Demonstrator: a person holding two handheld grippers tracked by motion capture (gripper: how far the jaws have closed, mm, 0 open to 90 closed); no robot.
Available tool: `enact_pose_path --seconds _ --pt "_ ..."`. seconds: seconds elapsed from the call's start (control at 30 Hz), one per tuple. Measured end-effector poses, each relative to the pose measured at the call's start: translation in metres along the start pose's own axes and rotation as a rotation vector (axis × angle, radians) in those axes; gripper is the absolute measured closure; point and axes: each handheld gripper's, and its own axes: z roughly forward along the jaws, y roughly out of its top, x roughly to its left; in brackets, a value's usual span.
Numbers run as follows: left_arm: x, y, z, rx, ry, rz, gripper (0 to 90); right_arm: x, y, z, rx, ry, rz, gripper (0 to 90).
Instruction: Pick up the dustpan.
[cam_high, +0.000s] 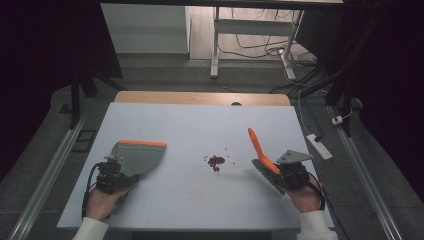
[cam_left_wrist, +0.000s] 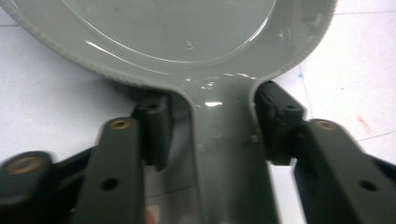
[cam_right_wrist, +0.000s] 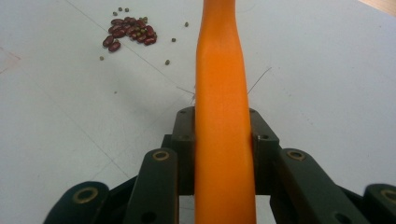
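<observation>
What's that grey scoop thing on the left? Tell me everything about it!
It is a grey dustpan that looks like shiny plastic, with an orange strip along its far edge. It has a wide, flat tray and a narrow handle. It sits on the white table, left of the little pile of red beans. The left gripper has its black fingers closed on the handle.

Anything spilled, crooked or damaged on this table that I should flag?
Yes: a small pile of dark red beans lies loose mid-table, with tiny greenish bits scattered around it. The grey dustpan and orange-handled brush held either side look undamaged.
</observation>
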Motion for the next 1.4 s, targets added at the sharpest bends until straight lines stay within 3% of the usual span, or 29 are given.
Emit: enact_pose_path --seconds 0.17,0.43,0.63,0.8,1.4 --pt "0.004 -0.001 -0.001 -0.011 -0.013 -0.006 61.3 0.0 0.0 -0.001 -0.003 -0.002 0.001 69.8" --pt "0.007 -0.001 -0.009 -0.05 -0.037 0.021 61.5 -0.001 0.0 -0.003 -0.012 -0.007 0.004 69.8" --pt "0.01 -0.003 -0.019 -0.1 -0.089 0.081 61.6 -0.001 0.002 -0.006 -0.028 -0.012 0.004 69.8" --pt "0.01 -0.002 -0.025 -0.129 -0.144 0.158 61.6 -0.001 0.002 -0.007 -0.04 -0.013 0.007 69.8" --pt "0.005 0.002 -0.033 -0.147 -0.228 0.329 61.6 -0.001 0.007 -0.008 -0.056 -0.011 0.007 69.8"
